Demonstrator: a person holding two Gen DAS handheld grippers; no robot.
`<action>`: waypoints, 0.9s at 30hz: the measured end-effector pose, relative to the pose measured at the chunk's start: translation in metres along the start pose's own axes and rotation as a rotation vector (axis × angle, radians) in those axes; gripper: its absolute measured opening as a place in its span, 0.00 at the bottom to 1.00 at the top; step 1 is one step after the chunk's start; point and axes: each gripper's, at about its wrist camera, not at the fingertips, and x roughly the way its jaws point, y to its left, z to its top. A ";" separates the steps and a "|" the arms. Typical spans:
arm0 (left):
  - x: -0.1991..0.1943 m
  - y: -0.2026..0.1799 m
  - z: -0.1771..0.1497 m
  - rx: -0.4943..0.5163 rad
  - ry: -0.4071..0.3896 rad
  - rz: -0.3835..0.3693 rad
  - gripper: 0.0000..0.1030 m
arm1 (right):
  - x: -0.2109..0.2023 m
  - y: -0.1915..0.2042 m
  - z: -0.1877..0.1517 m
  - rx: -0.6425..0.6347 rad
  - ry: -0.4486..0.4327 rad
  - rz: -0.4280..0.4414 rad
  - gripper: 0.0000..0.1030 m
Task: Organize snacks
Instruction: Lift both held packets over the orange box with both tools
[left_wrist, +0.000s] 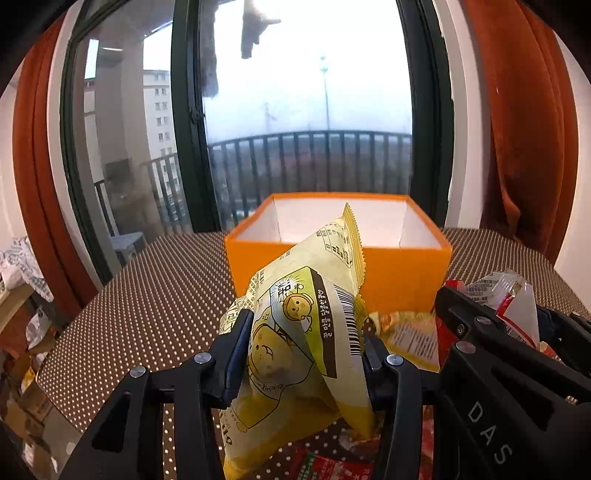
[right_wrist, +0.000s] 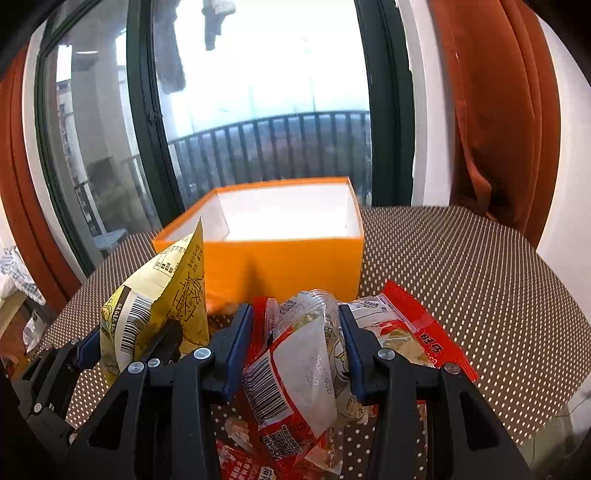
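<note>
The orange box (left_wrist: 338, 275) stands toward the far edge of the dotted table (left_wrist: 147, 295), near the window, and as much of its white inside as can be seen holds nothing; the floor of the box is hidden behind its near wall. No snack can be seen stored yet, so the task is judged to be at an early stage, with both carries to the box still to be made.

The left gripper (left_wrist: 304, 354) is closed on a yellow snack packet (left_wrist: 295, 350), which is held upright and raised above the table's near edge, just short of the box. The right gripper (right_wrist: 295, 343) is clamped on a red and clear snack packet (right_wrist: 291, 373), likewise lifted in front of the box's near wall.

One box and two held packets are counted. More packets are left on the table near its front edge: one orange-yellow packet (left_wrist: 410, 339) between the grippers and red packets (right_wrist: 240, 461) beneath them. A further red packet (right_wrist: 424, 332) is seen beside the right jaw. An exact total cannot be given, since wrappers overlap.
</note>
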 end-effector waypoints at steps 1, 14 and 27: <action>-0.003 0.000 0.003 -0.002 -0.008 -0.003 0.48 | -0.002 0.000 0.003 0.000 -0.009 0.000 0.47; -0.014 0.007 0.061 -0.017 -0.124 -0.043 0.48 | -0.012 0.003 0.055 -0.003 -0.135 0.009 0.47; 0.031 0.011 0.110 -0.015 -0.164 -0.046 0.48 | 0.031 0.007 0.111 -0.026 -0.184 0.012 0.47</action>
